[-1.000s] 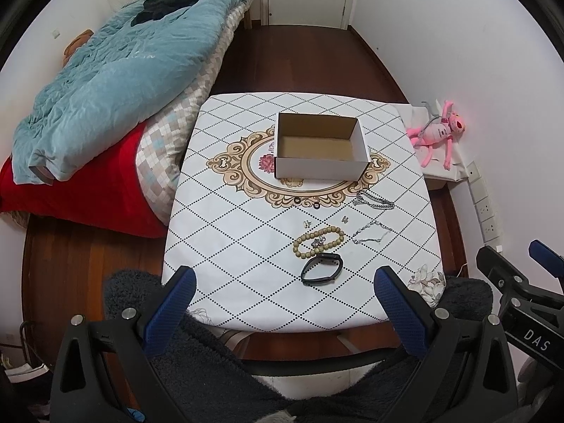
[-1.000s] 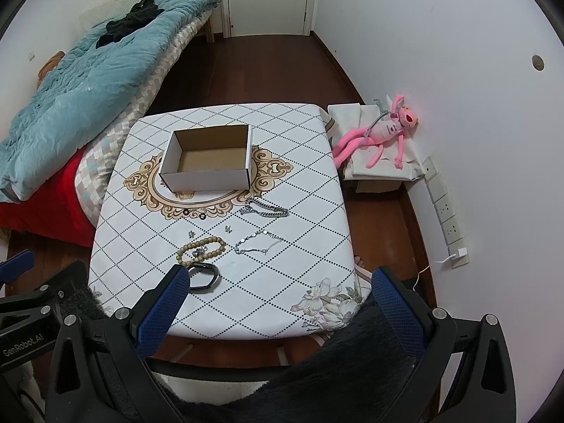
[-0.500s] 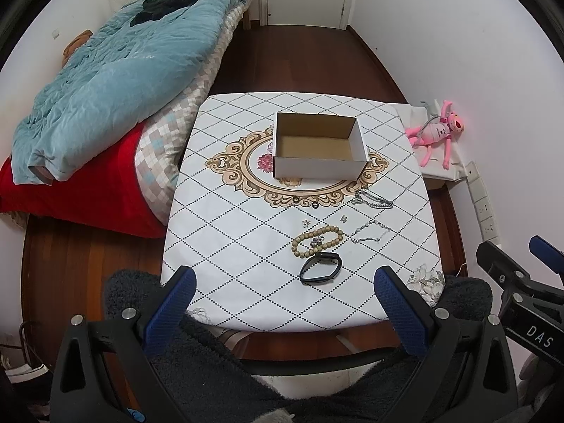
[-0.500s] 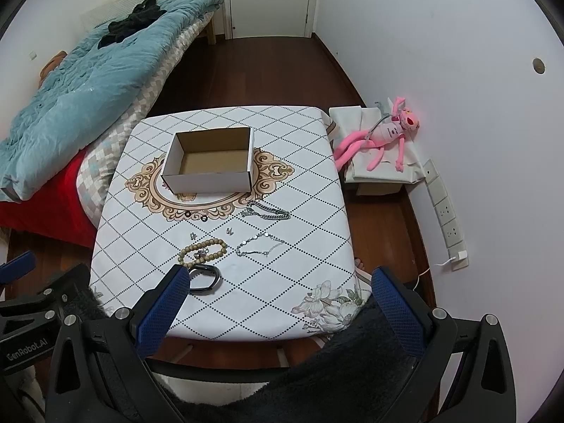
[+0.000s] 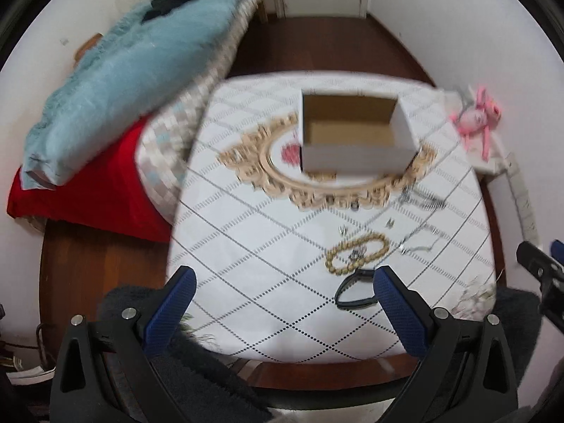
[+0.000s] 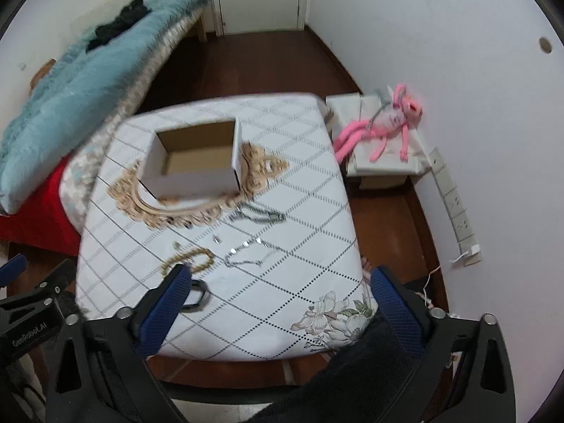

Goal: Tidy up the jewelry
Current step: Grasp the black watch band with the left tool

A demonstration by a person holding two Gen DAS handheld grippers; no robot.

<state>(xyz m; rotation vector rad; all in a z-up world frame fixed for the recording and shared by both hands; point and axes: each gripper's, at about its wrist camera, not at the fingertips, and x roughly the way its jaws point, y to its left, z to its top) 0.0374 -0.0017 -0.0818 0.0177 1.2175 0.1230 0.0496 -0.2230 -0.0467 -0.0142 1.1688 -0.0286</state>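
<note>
Left wrist: black band (image 5: pixel 354 290) beside wide left claw's (image 5: pixel 283 292) right finger.

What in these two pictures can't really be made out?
- Black band: in the right wrist view, partly hidden behind the right gripper's finger; the left wrist view also cuts part off.
- Small pieces near the bead bracelet: too tiny and motion-blurred to identify.
- Silver chains: links smeared by blur.
- Cardboard box: the near part of its floor hides behind its front wall.
</note>
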